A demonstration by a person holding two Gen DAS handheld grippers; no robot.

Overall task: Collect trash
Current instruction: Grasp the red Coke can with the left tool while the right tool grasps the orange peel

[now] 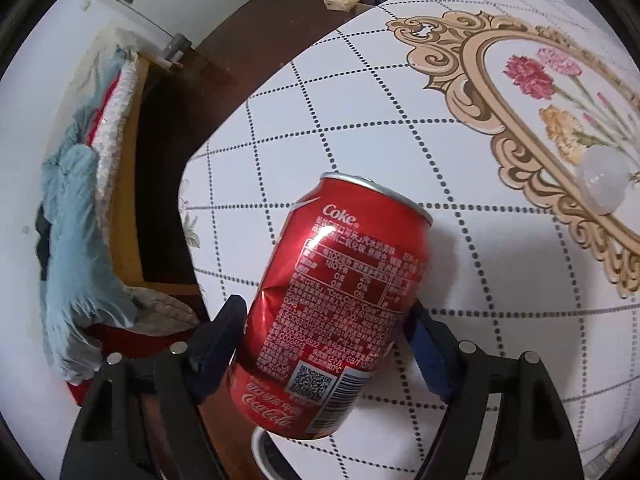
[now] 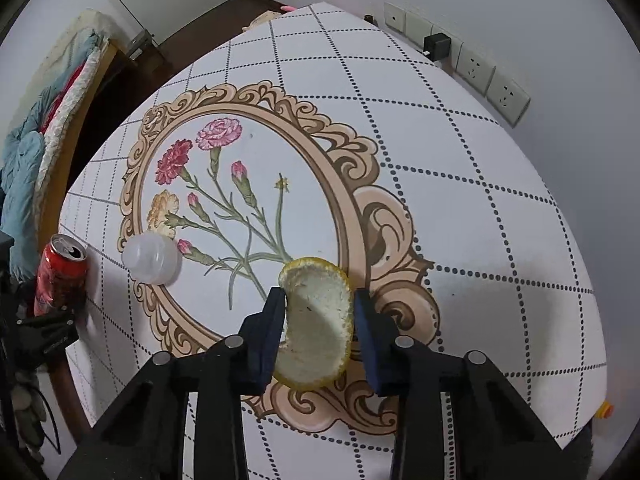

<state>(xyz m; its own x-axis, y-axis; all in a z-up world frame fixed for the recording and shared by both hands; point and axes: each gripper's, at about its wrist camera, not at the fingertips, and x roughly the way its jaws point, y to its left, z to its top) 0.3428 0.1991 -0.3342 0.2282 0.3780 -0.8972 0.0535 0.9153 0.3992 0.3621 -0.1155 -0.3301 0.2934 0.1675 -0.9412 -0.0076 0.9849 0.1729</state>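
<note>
My left gripper [image 1: 326, 320] is shut on a dented red Coke can [image 1: 336, 304], held tilted over the table's left edge; the can also shows in the right wrist view [image 2: 60, 276]. My right gripper [image 2: 318, 312] is shut on a piece of yellow citrus peel [image 2: 318, 324], white pith facing the camera, above the floral tablecloth [image 2: 480, 200]. A small translucent white plastic cup [image 2: 152, 258] lies on the cloth between the two grippers; it also shows in the left wrist view [image 1: 604, 182].
The table is covered by a white dotted-grid cloth with a floral oval. A bed with blue and red bedding [image 1: 76, 248] stands to the left across dark floor. Wall sockets with a black plug [image 2: 438, 46] line the far wall. A white rim [image 1: 264, 452] shows below the can.
</note>
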